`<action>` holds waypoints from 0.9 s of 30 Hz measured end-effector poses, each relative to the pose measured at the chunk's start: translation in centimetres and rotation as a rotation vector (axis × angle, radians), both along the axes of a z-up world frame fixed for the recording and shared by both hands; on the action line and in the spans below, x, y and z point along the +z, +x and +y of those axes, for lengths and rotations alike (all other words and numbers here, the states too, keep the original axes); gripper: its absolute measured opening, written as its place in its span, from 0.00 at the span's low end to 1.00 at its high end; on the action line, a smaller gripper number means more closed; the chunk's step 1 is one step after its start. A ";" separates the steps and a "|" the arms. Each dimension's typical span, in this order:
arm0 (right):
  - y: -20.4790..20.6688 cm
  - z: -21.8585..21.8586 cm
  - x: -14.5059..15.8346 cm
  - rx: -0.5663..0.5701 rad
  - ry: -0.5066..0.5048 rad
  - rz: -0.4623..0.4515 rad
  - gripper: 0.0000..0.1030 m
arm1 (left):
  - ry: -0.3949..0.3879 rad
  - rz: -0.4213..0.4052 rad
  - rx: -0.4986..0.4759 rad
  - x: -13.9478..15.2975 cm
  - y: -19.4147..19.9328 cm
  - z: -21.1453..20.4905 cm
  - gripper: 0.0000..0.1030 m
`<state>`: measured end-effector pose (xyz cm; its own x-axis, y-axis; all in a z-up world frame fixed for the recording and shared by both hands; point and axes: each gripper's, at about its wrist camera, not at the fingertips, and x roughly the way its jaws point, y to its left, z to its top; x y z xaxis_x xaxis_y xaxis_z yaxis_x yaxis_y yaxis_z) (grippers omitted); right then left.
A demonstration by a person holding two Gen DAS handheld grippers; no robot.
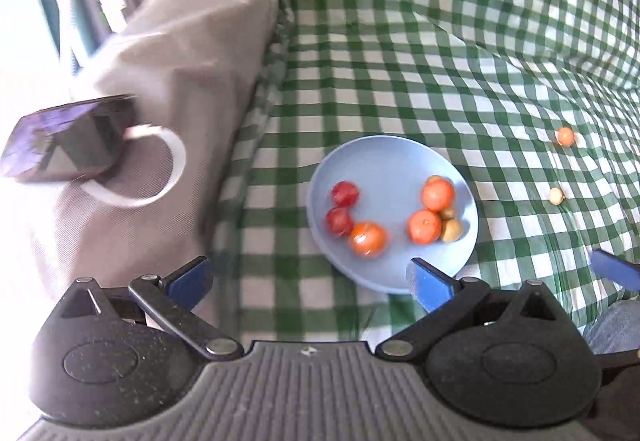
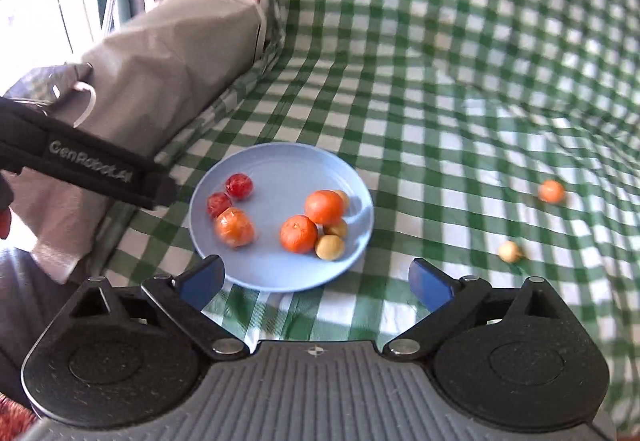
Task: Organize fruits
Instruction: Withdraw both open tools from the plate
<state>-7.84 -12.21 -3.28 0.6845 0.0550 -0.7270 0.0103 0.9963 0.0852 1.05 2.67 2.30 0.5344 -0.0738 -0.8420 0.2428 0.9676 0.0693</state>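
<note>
Seven or so fruits already sit on the plate (image 2: 280,161), and two more wait out on the cloth (image 2: 460,89), so we judge the job mostly done. On the plate's left we have two red fruits (image 2: 230,193) touching a wrapped orange (image 2: 235,228); on its right, two oranges (image 2: 312,221) crowd against the small yellow-brown ones (image 2: 330,247).

Still to gather: a small orange fruit (image 2: 551,191) and a pale one (image 2: 509,251), both well apart from the plate, off to its right, and apart from each other.

As for heading, we can't give one. These fruits are round, no long axis to speak of, and any stem end is too small to make out.

Our right gripper (image 2: 316,281) hangs at the plate's near rim, fingers spread wide, nothing in them. Our left gripper (image 1: 312,281) is likewise splayed and empty, its right finger (image 1: 430,283) over the plate's near edge.
</note>
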 end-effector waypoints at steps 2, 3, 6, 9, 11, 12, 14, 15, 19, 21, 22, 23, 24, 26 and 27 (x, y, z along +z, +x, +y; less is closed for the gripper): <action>-2.2 0.5 1.0 -0.039 -0.019 -0.045 0.97 | -0.019 -0.027 0.034 1.0 -1.7 0.9 1.00; -3.1 0.7 1.4 -0.049 -0.028 -0.069 0.98 | -0.030 -0.043 0.047 1.4 -2.5 1.2 1.00; -5.2 1.1 2.5 -0.060 -0.048 -0.110 0.99 | -0.031 -0.074 0.048 2.5 -4.7 1.4 1.00; -7.6 1.1 3.8 -0.080 -0.054 -0.161 0.99 | -0.027 -0.112 0.027 3.7 -7.1 1.2 1.00; -8.8 0.7 4.5 -0.093 -0.057 -0.193 0.99 | -0.018 -0.133 0.014 4.2 -8.6 0.9 1.00; -9.5 0.8 4.8 -0.097 -0.054 -0.207 0.99 | -0.009 -0.138 0.007 4.4 -9.2 0.7 1.00; -10.9 0.7 5.2 -0.106 -0.054 -0.231 0.99 | -0.003 -0.146 0.006 4.9 -10.2 0.6 1.00; -11.5 0.6 5.4 -0.110 -0.056 -0.242 0.99 | -0.005 -0.150 0.011 5.1 -10.7 0.5 1.00; -13.8 0.3 6.3 -0.120 -0.052 -0.285 0.99 | 0.010 -0.156 0.018 5.5 -12.8 0.4 1.00; -14.7 0.1 6.6 -0.121 -0.039 -0.305 0.99 | 0.026 -0.167 -0.002 5.7 -14.0 0.1 1.00; -15.1 0.1 6.8 -0.124 -0.036 -0.315 0.99 | 0.034 -0.174 -0.012 5.8 -14.5 0.0 1.00; -15.4 0.1 6.9 -0.125 -0.032 -0.324 0.99 | 0.040 -0.181 -0.017 5.8 -15.0 0.0 1.00; -15.7 0.1 7.0 -0.124 -0.024 -0.330 0.99 | 0.042 -0.188 -0.014 5.9 -15.4 0.1 1.00; -16.2 0.3 7.2 -0.121 -0.016 -0.335 0.99 | 0.036 -0.194 -0.018 6.0 -15.9 0.3 1.00; -16.4 0.3 7.2 -0.120 -0.011 -0.339 0.99 | 0.032 -0.197 -0.015 6.1 -16.1 0.5 1.00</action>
<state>-24.23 -11.87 3.92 0.8877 -0.0469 -0.4580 0.1004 0.9906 0.0930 -15.04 3.14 8.42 0.6880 -0.0574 -0.7234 0.2354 0.9606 0.1478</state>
